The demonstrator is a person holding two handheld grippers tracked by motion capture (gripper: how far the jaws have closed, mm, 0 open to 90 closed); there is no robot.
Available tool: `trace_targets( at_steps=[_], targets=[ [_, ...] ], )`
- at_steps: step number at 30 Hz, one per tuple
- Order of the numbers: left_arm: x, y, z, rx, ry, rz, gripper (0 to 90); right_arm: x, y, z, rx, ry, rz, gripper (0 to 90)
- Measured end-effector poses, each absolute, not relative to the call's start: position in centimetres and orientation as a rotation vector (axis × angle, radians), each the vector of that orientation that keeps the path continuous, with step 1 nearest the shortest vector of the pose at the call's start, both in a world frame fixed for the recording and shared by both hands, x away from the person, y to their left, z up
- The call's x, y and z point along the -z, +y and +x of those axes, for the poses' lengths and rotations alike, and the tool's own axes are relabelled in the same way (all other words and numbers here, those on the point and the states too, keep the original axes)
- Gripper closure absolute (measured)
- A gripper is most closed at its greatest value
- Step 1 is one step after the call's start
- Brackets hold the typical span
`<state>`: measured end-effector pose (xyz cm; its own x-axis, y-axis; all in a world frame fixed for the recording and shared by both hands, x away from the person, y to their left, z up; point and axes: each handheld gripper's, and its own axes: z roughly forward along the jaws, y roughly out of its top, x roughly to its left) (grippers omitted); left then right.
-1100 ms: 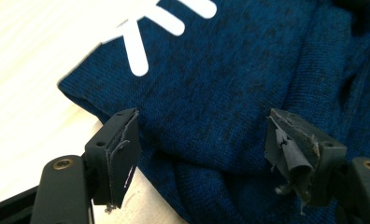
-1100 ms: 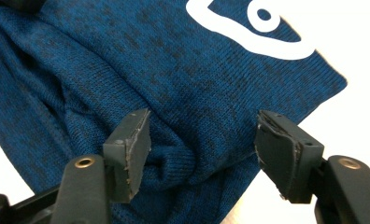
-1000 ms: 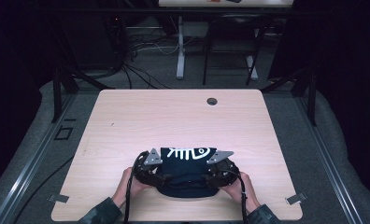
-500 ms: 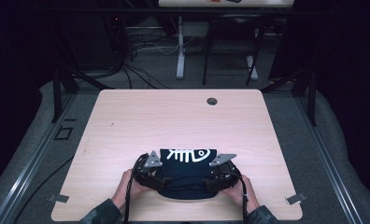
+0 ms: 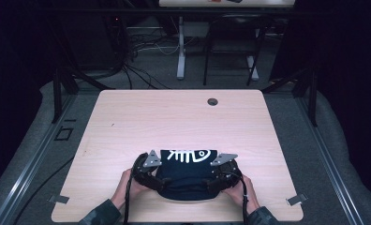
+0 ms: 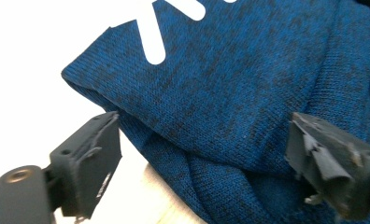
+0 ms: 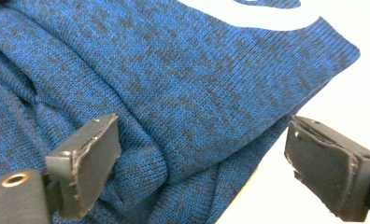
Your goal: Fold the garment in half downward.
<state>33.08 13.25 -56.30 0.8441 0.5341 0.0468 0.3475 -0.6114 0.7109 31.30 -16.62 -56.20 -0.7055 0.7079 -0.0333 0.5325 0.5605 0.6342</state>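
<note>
Both tools gape wide, gripping nothing — left tool (image 6: 202, 158) & right tool (image 7: 202, 163) straddle the folded blue knit (image 5: 188, 171). Risk: closing catches 1 layer only — fold slumps on tabletop (image 5: 174, 117).

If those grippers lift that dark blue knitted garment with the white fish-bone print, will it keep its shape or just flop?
It would probably flop: the dark blue knitted garment already lies in soft folds and bulges. The coarse knit looks grippy, so it likely will not slip from the open left hand-held gripper or right hand-held gripper. Pushed, it would likely bunch up rather than slide.
</note>
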Motion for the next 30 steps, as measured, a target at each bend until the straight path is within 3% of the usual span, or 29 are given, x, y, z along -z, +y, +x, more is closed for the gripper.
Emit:
trace_targets(
  at_steps=[4,30],
  targets=[
    [55.6,14.0,33.0,-0.349,0.651,2.258,5.3,55.5,-17.1,31.1,-0.905,2.510,1.023,5.2],
    [56.3,20.9,34.2,-0.435,0.899,2.196,3.6,54.4,-25.1,29.7,-0.922,2.288,1.234,6.6]
  ],
)
